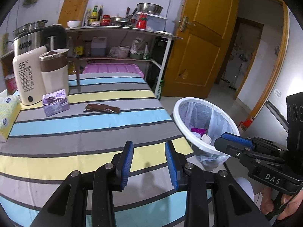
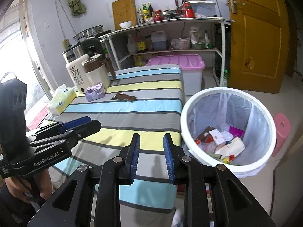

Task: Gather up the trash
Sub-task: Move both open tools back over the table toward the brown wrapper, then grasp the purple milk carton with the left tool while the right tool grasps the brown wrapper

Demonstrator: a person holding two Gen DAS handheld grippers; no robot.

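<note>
Over the striped tablecloth (image 1: 75, 124), both grippers' jaws parted and empty, white bin (image 2: 191, 102) alongside.

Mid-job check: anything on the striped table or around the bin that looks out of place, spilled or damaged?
Only the brown wrapper stands out: it lies flat and loose mid-table on the striped cloth, apart from the purple box, not yet in the white bin. Nothing looks spilled. The yellow door has a chipped spot low down.
</note>
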